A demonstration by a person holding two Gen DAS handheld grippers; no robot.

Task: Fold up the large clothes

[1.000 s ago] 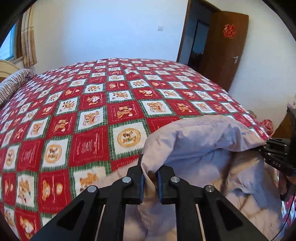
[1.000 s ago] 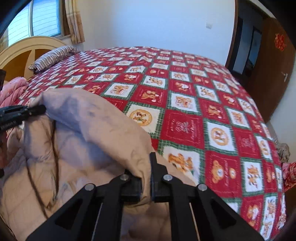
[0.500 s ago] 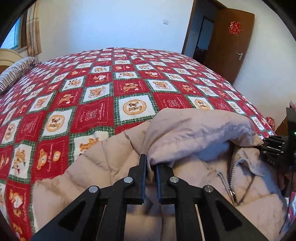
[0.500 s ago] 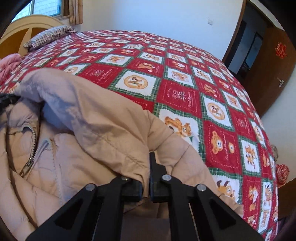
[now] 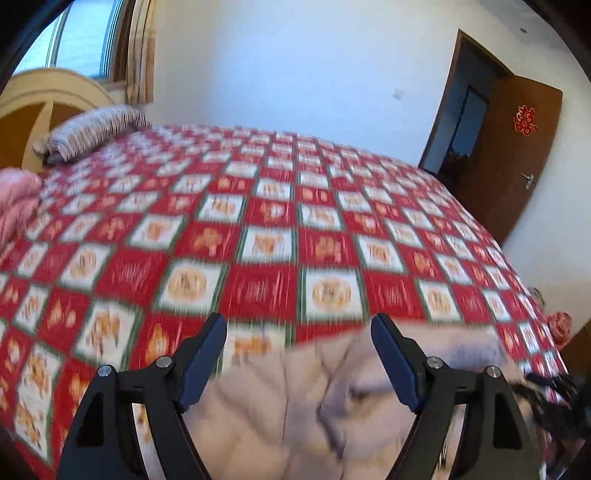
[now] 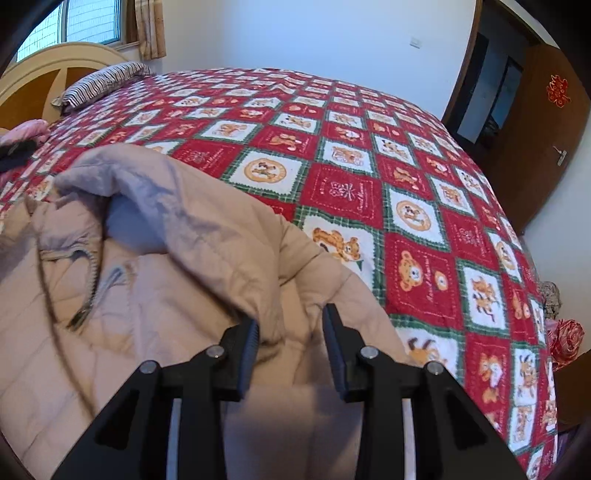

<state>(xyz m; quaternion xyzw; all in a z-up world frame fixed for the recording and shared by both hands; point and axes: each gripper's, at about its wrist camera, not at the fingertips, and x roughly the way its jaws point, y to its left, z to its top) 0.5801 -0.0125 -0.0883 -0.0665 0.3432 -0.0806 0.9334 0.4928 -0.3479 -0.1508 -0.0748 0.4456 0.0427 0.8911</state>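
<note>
Both grippers, left [image 5: 299,356] and right [image 6: 290,341], jaws apart over the jacket [image 6: 155,280]: puffy hood liable to spring back unfolded.

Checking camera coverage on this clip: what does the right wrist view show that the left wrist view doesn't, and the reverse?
Only the right wrist view shows the jacket's zipper and folded hood sharply, with the right gripper open above the fabric.

Only the left wrist view shows the left gripper spread wide open, though this picture is blurred.

Both show the red checked bedspread, striped pillow, headboard, window and brown door.
</note>
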